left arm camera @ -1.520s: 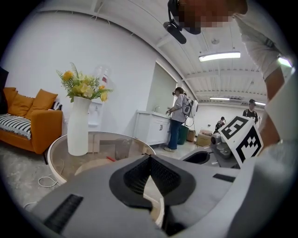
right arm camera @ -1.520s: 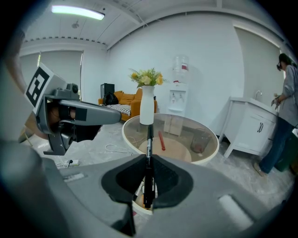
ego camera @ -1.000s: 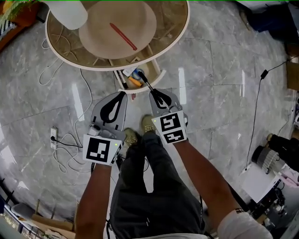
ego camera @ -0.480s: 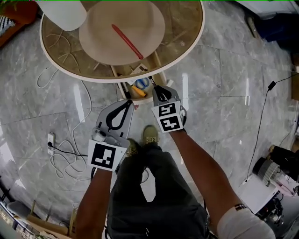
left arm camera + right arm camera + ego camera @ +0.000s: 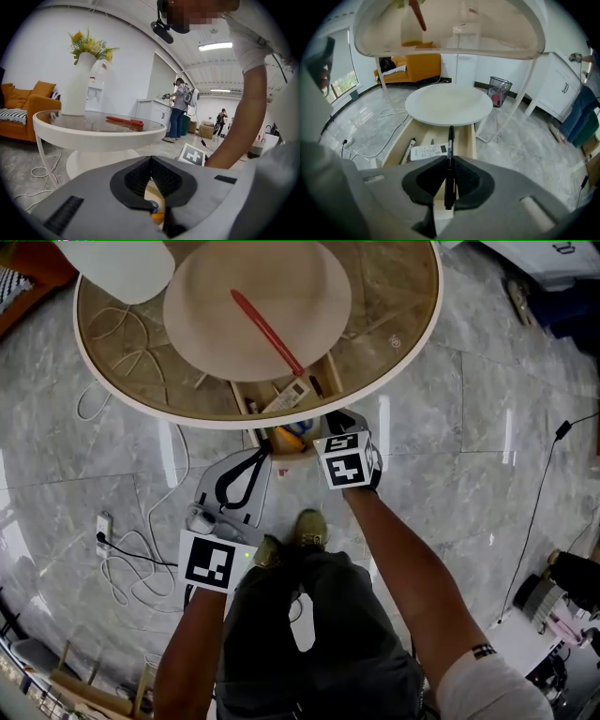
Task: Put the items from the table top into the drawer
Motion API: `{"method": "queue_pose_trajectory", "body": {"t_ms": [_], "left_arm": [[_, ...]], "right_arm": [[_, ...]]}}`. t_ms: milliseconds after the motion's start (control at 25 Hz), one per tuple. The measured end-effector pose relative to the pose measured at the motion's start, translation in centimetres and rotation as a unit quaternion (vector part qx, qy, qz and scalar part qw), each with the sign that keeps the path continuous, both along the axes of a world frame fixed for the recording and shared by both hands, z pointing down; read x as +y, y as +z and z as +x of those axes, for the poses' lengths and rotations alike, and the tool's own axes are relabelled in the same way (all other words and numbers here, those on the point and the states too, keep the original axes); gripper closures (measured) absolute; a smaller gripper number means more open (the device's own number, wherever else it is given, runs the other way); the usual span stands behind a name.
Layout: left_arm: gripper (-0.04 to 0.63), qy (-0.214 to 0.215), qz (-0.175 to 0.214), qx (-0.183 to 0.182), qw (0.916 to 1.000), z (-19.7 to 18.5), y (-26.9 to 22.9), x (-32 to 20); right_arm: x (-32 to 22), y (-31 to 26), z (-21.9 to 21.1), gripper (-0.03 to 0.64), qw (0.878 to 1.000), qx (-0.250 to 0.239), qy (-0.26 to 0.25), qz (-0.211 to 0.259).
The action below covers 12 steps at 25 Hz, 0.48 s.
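A round glass table point(image 5: 412, 352) has its wooden drawer point(image 5: 396, 145) pulled open below the rim. In the drawer lie a white remote point(image 5: 429, 151), a pen point(image 5: 408, 149) and orange and blue items point(image 5: 291, 437). A long red item point(image 5: 267, 320) rests on the table top. My right gripper point(image 5: 449, 161) is shut on a black pen point(image 5: 450, 140) that points forward over the drawer. My left gripper point(image 5: 260, 454) hangs just in front of the drawer, shut with nothing between its fingers; its own view also shows the red item point(image 5: 124, 121).
A white vase point(image 5: 122, 263) with flowers stands at the table's far left. The round white table base point(image 5: 449, 104) sits behind the drawer. A power strip and white cables point(image 5: 108, 521) lie on the marble floor at left. People stand far off in the room.
Both grippers have sunk lower and moved toward the drawer. The right one, still holding the black pen, now reaches over the open drawer under the table's rim.
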<state>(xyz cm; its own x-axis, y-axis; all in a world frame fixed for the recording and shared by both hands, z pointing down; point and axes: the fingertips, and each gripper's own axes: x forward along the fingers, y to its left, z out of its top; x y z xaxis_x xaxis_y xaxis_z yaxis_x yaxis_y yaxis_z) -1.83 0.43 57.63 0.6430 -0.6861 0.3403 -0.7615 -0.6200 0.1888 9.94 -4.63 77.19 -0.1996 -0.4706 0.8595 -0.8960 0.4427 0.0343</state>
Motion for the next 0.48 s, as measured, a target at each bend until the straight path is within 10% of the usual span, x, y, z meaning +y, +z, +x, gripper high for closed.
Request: {"method": "queue_pose_trajectory", "body": {"t_ms": [480], "left_arm": [[0.595,-0.002,-0.011,-0.008,0.9999,-0.3,1.7,-0.9]], "right_arm": [[-2.1,1.7,0.1,0.541,0.999,-0.023,0.020,-0.007]]}}
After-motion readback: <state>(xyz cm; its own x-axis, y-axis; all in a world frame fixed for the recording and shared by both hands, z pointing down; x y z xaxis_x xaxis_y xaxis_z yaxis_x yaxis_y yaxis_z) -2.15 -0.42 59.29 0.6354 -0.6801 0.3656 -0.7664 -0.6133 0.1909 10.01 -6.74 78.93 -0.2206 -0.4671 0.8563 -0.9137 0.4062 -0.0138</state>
